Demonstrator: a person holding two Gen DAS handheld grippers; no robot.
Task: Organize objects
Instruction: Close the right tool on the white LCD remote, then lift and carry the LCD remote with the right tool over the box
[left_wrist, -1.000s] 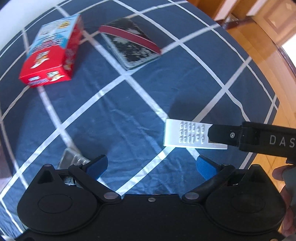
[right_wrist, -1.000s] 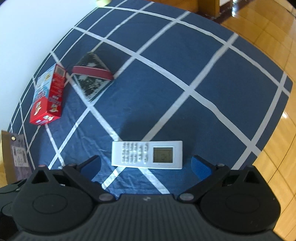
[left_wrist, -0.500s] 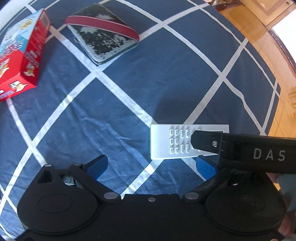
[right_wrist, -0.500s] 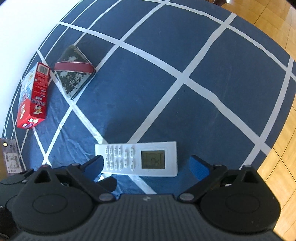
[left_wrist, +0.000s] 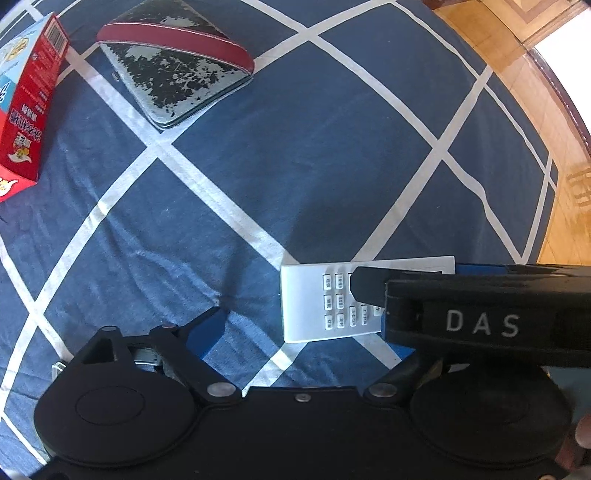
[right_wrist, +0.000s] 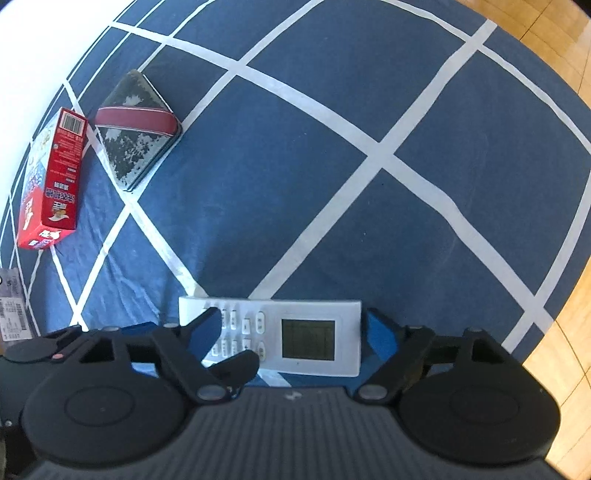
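A white remote control lies flat on the blue checked cloth, between the open fingers of my right gripper, which straddles it lengthwise. The right blue pad is at its screen end; whether it touches I cannot tell. In the left wrist view the remote is partly hidden by the right gripper's black body marked DAS. My left gripper is open, low over the cloth just left of the remote. A red box and a dark tin with a red band lie at the far left.
The blue cloth with white lines covers a round table. Wooden floor shows beyond its right edge. A metal object lies partly hidden under my left gripper. A tagged dark item sits at the left edge.
My right gripper has come down and forward over the remote until its fingers straddle it. My left gripper has moved toward the remote, and the box and tin slid left in its view.
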